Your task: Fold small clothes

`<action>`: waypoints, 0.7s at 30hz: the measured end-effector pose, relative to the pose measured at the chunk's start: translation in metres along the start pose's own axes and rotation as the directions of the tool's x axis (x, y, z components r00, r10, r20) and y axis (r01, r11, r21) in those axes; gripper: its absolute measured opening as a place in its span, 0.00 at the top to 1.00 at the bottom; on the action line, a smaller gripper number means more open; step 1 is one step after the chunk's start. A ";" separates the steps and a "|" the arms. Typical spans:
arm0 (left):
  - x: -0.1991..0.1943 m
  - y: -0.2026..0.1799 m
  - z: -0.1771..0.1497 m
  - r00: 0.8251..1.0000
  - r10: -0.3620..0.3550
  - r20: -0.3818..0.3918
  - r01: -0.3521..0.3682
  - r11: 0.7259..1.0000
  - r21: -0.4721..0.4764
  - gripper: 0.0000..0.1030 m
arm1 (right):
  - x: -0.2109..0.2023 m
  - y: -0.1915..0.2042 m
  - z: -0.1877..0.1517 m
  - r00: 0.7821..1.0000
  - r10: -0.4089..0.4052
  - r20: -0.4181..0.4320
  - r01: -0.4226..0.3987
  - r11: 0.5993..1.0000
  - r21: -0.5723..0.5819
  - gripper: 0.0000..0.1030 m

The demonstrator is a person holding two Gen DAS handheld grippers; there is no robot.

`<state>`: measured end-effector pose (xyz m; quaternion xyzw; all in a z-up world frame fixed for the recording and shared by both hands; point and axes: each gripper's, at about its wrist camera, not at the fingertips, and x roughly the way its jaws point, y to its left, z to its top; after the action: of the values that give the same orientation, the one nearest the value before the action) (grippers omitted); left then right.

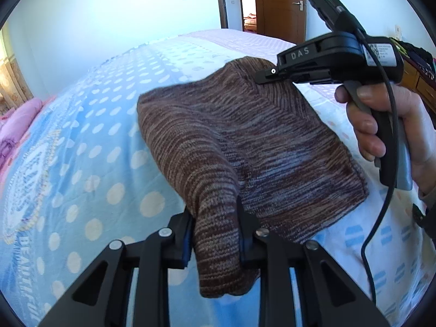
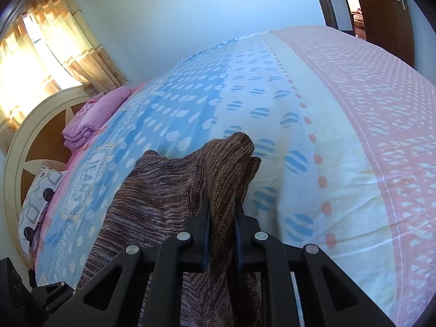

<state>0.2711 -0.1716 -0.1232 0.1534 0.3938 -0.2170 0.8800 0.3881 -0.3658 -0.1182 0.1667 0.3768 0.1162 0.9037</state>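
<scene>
A small brown striped knit garment (image 1: 245, 141) lies part folded on the bed, one edge lifted. My left gripper (image 1: 215, 234) is shut on its near corner, cloth bunched between the fingers. My right gripper (image 2: 222, 218) is shut on another corner of the same garment (image 2: 163, 196), which drapes down to the left. In the left wrist view the right gripper (image 1: 261, 77) reaches in from the right and its tips touch the garment's far edge; a hand holds its handle.
The bed carries a blue, white and pink dotted sheet (image 2: 340, 136). A folded pink blanket (image 2: 92, 120) and a patterned pillow (image 2: 38, 201) lie near the headboard. An open wooden door (image 1: 278, 2) is beyond the bed. A dresser (image 1: 419, 81) stands at right.
</scene>
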 end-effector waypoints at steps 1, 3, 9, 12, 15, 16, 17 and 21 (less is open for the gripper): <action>-0.005 -0.001 -0.002 1.000 0.003 0.004 -0.003 1.000 0.000 0.75 | -0.003 0.003 -0.001 1.000 0.004 0.000 -0.004 1.000 -0.005 0.87; -0.012 -0.001 -0.005 1.000 0.006 0.009 -0.006 1.000 0.003 0.75 | -0.008 0.010 -0.004 1.000 0.011 0.002 -0.011 1.000 -0.013 0.87; -0.031 0.005 -0.016 1.000 0.022 0.022 -0.022 1.000 0.002 0.76 | -0.021 0.030 -0.017 0.999 0.036 0.007 -0.036 0.999 -0.032 0.87; -0.039 0.011 -0.021 0.999 0.029 0.027 -0.029 1.000 -0.005 0.76 | -0.023 0.039 -0.024 0.999 0.044 0.007 -0.044 0.998 -0.038 0.87; -0.045 0.017 -0.027 0.999 0.037 0.028 -0.037 0.999 -0.011 0.76 | -0.022 0.047 -0.029 0.998 0.055 0.003 -0.055 0.998 -0.041 0.87; -0.047 0.018 -0.028 0.999 0.040 0.028 -0.040 0.999 -0.014 0.76 | -0.021 0.051 -0.031 0.998 0.061 0.002 -0.060 0.997 -0.042 0.87; -0.049 0.020 -0.030 0.999 0.042 0.028 -0.042 0.999 -0.017 0.76 | -0.021 0.054 -0.032 0.998 0.065 0.001 -0.065 0.997 -0.045 0.87; -0.060 0.027 -0.037 0.998 0.052 0.032 -0.051 0.998 -0.032 0.76 | -0.021 0.068 -0.036 0.996 0.084 0.001 -0.084 0.995 -0.052 0.87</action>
<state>0.2254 -0.1158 -0.0988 0.1462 0.3785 -0.1905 0.8939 0.3421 -0.3029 -0.1017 0.1591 0.3649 0.1638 0.9026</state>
